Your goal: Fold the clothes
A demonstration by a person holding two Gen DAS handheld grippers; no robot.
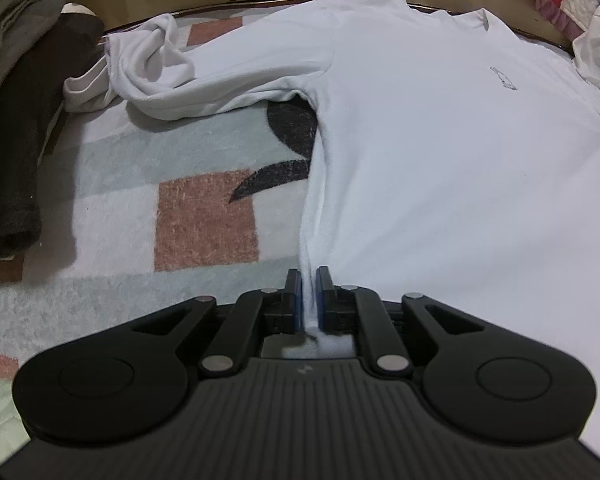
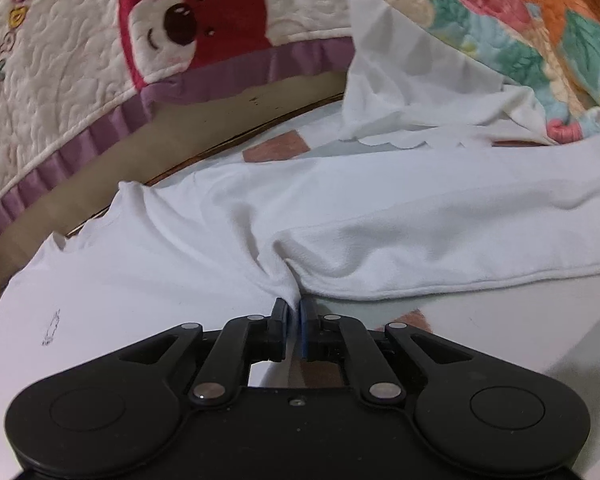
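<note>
**Two pinches on one white shirt, plenty to slip**

Right at my left claw (image 1: pixel 309 280), the pads are clamped on the white shirt (image 1: pixel 440 140) side edge. My right claw (image 2: pixel 294 312) pinches the armpit fold, barely any cloth in it, so a tug could pop it free. Farther off, the bunched left sleeve (image 1: pixel 156 68) may drag on the fuzzy blanket (image 1: pixel 204 224) and fold crooked.

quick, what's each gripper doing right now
Left gripper: closed, pinching the side edge of the white shirt.
Right gripper: closed, pinching the same shirt at the underarm, where the sleeve meets the body.
</note>
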